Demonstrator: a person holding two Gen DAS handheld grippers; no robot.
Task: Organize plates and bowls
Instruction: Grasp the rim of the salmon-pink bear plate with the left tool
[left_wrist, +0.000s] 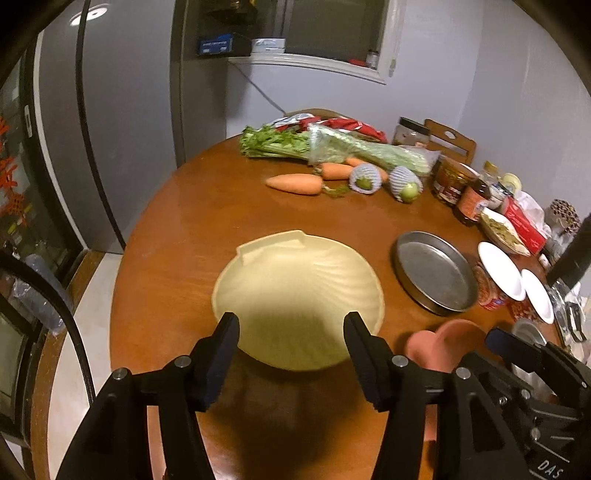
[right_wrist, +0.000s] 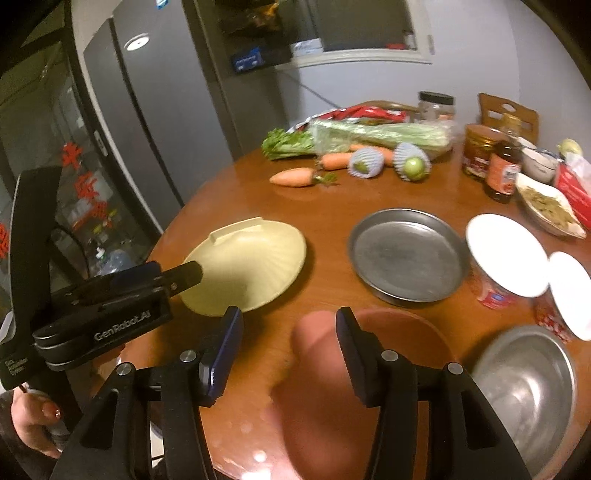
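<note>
- Hovering above the near edge of the cream shell-shaped plate (left_wrist: 295, 295), the left gripper (left_wrist: 291, 332) has its jaws apart, one finger at each side of the rim, and no pad presses on the plate. The plate lies flat on the round wooden table (left_wrist: 207, 206), so I judge it is set down where it should wait.
- The right gripper (right_wrist: 290, 328) is also spread and holds nothing. The pink bowl (right_wrist: 369, 350) stands on the table just below it, partly blurred, with one finger before its rim; I cannot tell if this finger touches it.
- The metal pan (right_wrist: 406, 254) rests farther back, between the shell plate and the two white-lidded cups (right_wrist: 506, 254). A steel bowl (right_wrist: 528, 391) stands just beside the pink bowl at the right edge.
- Carrots (left_wrist: 295, 183), celery (left_wrist: 332, 146) and jars (right_wrist: 478, 151) fill the far side, well apart from the dishes, so the near side serves as the sorting space.
- The dishes are still spread singly, so I think the grouping is not finished.
</note>
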